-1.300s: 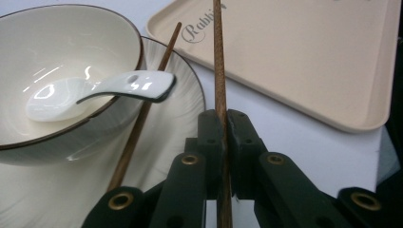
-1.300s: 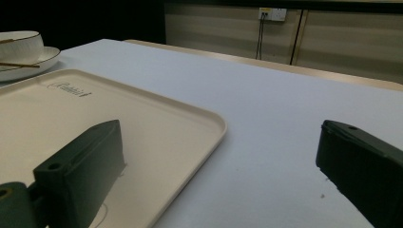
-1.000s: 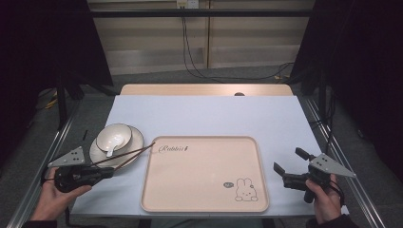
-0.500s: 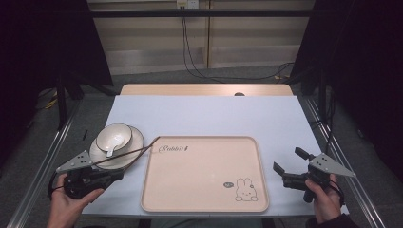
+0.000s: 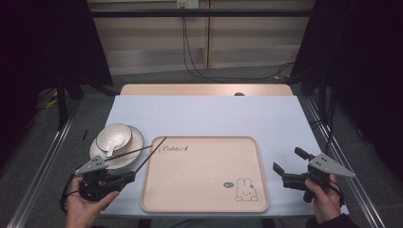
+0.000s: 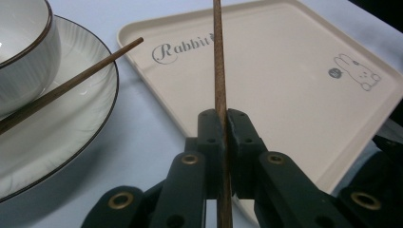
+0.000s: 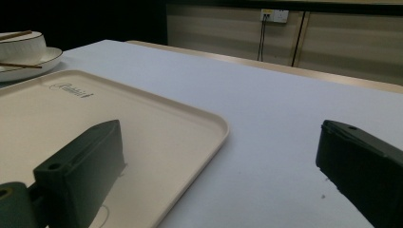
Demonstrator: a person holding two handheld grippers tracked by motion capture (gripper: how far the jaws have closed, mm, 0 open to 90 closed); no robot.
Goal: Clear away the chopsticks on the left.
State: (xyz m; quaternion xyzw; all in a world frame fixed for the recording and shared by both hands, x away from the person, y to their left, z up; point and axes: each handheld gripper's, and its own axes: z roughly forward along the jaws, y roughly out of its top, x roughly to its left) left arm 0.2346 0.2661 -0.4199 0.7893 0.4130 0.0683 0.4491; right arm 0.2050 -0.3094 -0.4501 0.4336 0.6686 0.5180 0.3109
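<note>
Starting at the left, a white bowl (image 5: 114, 137) with a spoon (image 5: 110, 150) inside sits on a plate (image 5: 130, 153); one chopstick (image 6: 66, 87) rests across it. My left gripper (image 5: 127, 176) clamps a second chopstick (image 6: 219, 71), its tip over the empty rabbit tray (image 5: 204, 199). My right gripper (image 5: 285, 161), beside the tray, stands wide, holding nothing. Up close, the left gripper view shows both pads squeezing the wood.

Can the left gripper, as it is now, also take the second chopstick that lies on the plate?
Probably not: the left gripper is shut on one chopstick, so the second chopstick on the plate must wait.
</note>
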